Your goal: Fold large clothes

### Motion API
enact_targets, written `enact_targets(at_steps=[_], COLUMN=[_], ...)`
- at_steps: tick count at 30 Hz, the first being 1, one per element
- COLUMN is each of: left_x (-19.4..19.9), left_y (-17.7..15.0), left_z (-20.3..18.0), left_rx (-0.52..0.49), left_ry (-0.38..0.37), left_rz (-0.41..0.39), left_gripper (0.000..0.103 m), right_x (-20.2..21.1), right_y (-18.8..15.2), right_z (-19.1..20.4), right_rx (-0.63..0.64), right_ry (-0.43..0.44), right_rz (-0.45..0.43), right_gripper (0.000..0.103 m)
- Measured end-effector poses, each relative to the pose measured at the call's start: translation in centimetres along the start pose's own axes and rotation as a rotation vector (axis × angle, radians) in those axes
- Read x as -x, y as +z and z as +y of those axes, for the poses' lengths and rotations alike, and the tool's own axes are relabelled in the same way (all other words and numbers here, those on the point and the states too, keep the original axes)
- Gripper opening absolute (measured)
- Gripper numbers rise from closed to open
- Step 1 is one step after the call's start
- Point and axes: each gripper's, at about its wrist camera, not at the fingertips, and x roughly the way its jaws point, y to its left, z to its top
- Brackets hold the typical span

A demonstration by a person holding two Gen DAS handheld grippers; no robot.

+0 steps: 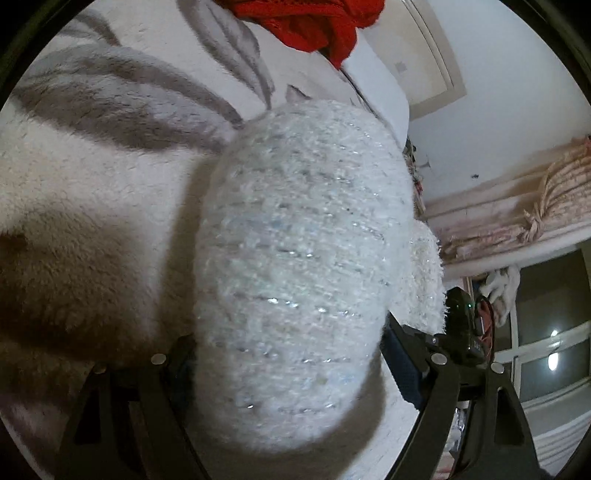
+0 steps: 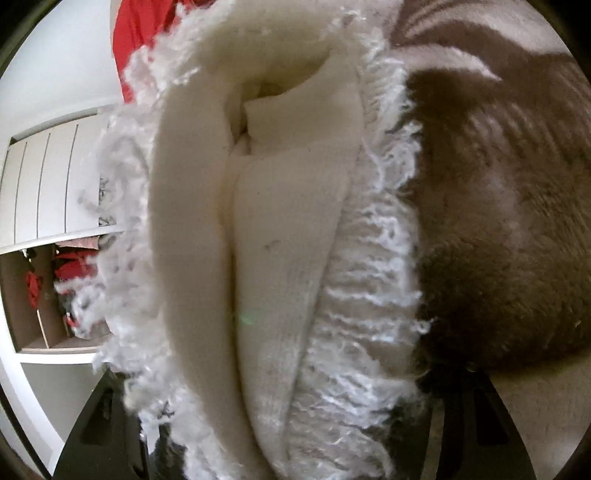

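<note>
A fluffy white knit garment with silver threads (image 1: 295, 266) fills the middle of the left wrist view. It bulges between the two black fingers of my left gripper (image 1: 291, 373), which is shut on it. In the right wrist view the same white garment (image 2: 280, 258) shows its smooth cream inside and shaggy fringe. It sits bunched between the fingers of my right gripper (image 2: 280, 424), which is shut on it; the fingertips are hidden by cloth. The other gripper (image 1: 461, 325) shows behind the garment in the left wrist view.
A plush white and brown-grey blanket (image 1: 92, 184) lies under the garment, also in the right wrist view (image 2: 509, 240). A red garment (image 1: 314, 26) lies at the far end. A window (image 1: 554, 332) and a wardrobe with shelves (image 2: 44, 229) stand beyond.
</note>
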Motion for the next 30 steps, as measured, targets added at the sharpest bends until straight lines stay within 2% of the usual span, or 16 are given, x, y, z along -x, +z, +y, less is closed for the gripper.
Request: enact_targets(at_steps=[2,5,6,7,8,10,13,15,18,20,22,25,30], left_x=[0.7,2.3,3.3,3.9,4.7,6.2,8.2,9.9,13.3,15.4,17.6,21.7,29.1], left_y=[-0.2,-0.8,-1.4,-1.6,-2.2,-3.7,-6.3,-8.2,-11.2,-12.4,-13.3,-15.2,-19.3], left_z=[-0.7,-2.3,-3.3,-4.1,-5.0,-6.9,-10.3,-12.6,-15.5,-17.9,-20.2,-23.6,-29.9], left_rx=[-0.002,-0.033,-0.067,-0.086,-0.111,-0.169,-0.267,-0.314,-0.354,-0.370,-0.381,-0.386,-0.400], left_ry=[0.027,0.115,0.179,0.225,0.282,0.384,0.540,0.610,0.648,0.675,0.678,0.678,0.675], left_rz=[0.018,0.005,-0.020,-0.039,-0.057,-0.086,-0.121,-0.155,-0.205,-0.235,-0.253,-0.275,-0.317], left_gripper=[0.083,0.083,0.084,0.084,0.084,0.091,0.093,0.093,0.093,0.093,0.093,0.093,0.093], right_x=[0.0,2.4,3.3,4.0,2.7,3.8,4.9,5.4,8.4,8.5,8.0,9.4,14.1], right_y=[0.1,-2.0,-3.7,-4.6,-6.6,-9.3,-14.3,-18.4,-20.5,-23.7,-24.6,-28.3,-38.0], right_z=[0.2,2.2,3.1,4.5,7.0,9.5,13.4,15.9,19.6,23.0,25.9,29.7,37.8], right_rx=[-0.037,-0.029,-0.010,0.021,0.050,0.090,0.178,0.239,0.284,0.304,0.319,0.325,0.363], right_ry=[-0.037,-0.189,-0.259,-0.368,-0.463,-0.667,-0.945,-1.039,-1.080,-1.103,-1.118,-1.109,-1.105], right_rz=[-0.025,-0.087,-0.108,-0.141,-0.177,-0.242,-0.343,-0.406,-0.466,-0.505,-0.532,-0.554,-0.607], right_gripper=[0.075,0.080,0.083,0.086,0.086,0.089,0.092,0.093,0.094,0.094,0.094,0.094,0.094])
